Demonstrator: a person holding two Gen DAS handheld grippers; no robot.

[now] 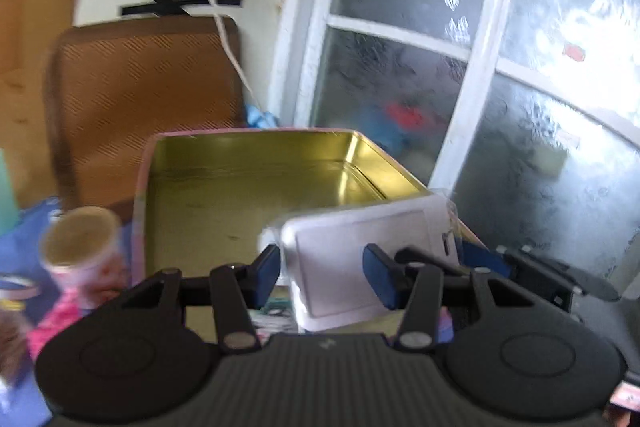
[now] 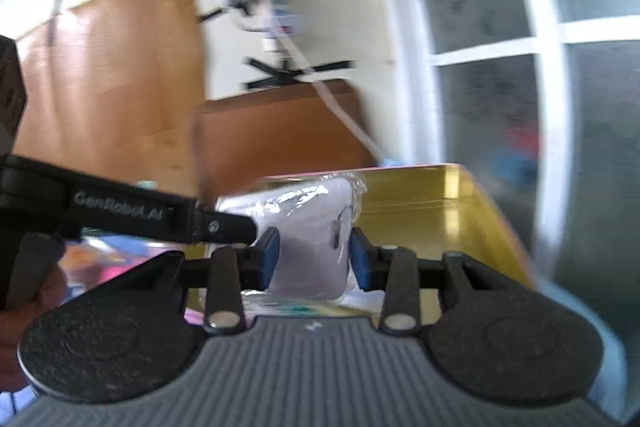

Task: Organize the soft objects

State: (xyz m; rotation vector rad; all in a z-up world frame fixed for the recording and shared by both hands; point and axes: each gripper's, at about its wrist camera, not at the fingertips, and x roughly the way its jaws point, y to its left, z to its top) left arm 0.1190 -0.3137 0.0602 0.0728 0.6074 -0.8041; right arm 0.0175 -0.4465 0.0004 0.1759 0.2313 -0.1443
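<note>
the right gripper [image 2: 313,259] pinches a white wrapped packet [image 2: 308,247] between its blue pads [image 2: 269,255], which press into both its sides; clear film crinkles over the packet's far top edge. in the left wrist view the same packet [image 1: 360,263] stands tilted over the near right part of an open gold tin [image 1: 248,195], its flat white face toward the camera, and part of the right gripper shows just right of it. the left gripper [image 1: 326,273] has its fingers spread, the left pad [image 1: 268,273] just beside the packet's left edge and the right pad [image 1: 380,277] in front of its face; i cannot tell whether either touches it

the tin's floor is bare gold on the left and far side, walled by a low rim with a pink outer edge. a paper cup [image 1: 82,247] stands just left of the tin's near left corner on a blue patterned cloth [image 1: 24,247]. a brown board [image 1: 144,95] leans on the wall beyond the tin's far left, and a white-framed frosted glass door [image 1: 480,67] runs close along the tin's right side
</note>
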